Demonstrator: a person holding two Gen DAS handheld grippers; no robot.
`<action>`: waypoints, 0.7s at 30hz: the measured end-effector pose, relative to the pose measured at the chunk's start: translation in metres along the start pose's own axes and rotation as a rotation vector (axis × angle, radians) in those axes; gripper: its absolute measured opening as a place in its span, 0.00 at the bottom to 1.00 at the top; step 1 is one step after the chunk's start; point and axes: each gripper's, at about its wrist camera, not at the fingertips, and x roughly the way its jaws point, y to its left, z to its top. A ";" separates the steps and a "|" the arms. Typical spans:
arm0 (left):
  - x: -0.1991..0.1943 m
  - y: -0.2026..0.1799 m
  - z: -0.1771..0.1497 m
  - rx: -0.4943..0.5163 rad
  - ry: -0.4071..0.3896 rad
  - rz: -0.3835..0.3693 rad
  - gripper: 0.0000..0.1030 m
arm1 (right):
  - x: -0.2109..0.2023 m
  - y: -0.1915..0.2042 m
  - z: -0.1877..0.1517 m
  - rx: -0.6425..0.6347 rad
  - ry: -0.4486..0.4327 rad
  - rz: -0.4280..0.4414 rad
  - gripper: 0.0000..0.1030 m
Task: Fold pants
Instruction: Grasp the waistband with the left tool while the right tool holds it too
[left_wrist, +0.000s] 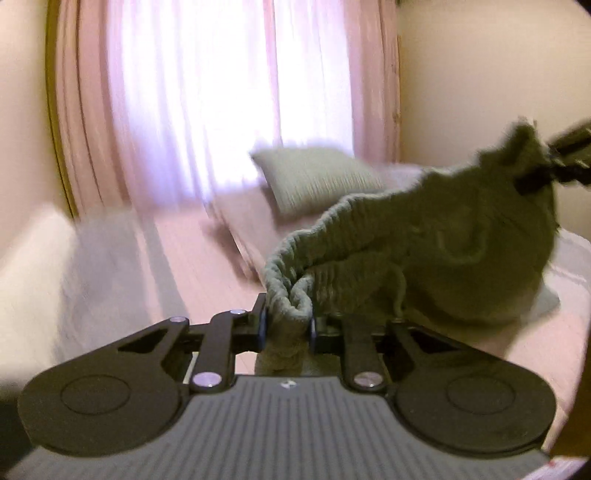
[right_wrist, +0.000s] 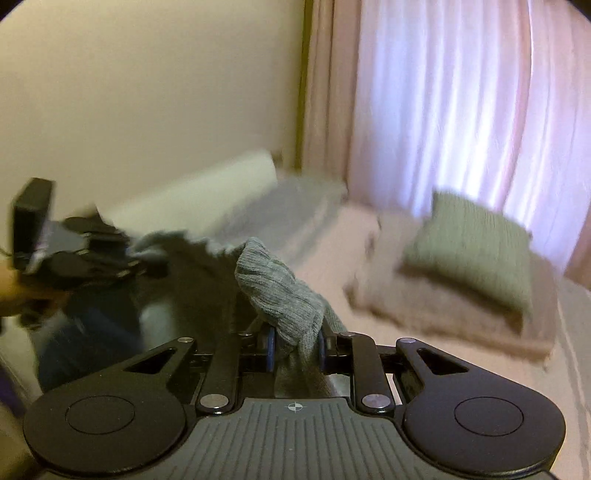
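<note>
Looking along the left gripper (left_wrist: 286, 326), the pants (left_wrist: 424, 240) are seen clamped in its jaws, stretched rightward above the bed (left_wrist: 207, 243). From the right gripper (right_wrist: 295, 341), equally clamped, the fabric runs leftward.

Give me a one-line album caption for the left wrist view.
Left gripper clamps the ribbed pants, the right gripper lifting their far end above a bed with a green pillow.
</note>
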 end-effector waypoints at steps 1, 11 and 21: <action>-0.010 0.008 0.024 0.028 -0.033 0.019 0.16 | -0.012 0.005 0.013 -0.001 -0.038 0.013 0.17; -0.099 -0.013 0.285 0.420 -0.332 0.161 0.16 | -0.144 -0.003 0.111 0.109 -0.493 0.138 0.15; 0.006 -0.201 0.375 0.721 -0.368 -0.063 0.16 | -0.224 -0.127 0.020 0.459 -0.618 -0.069 0.15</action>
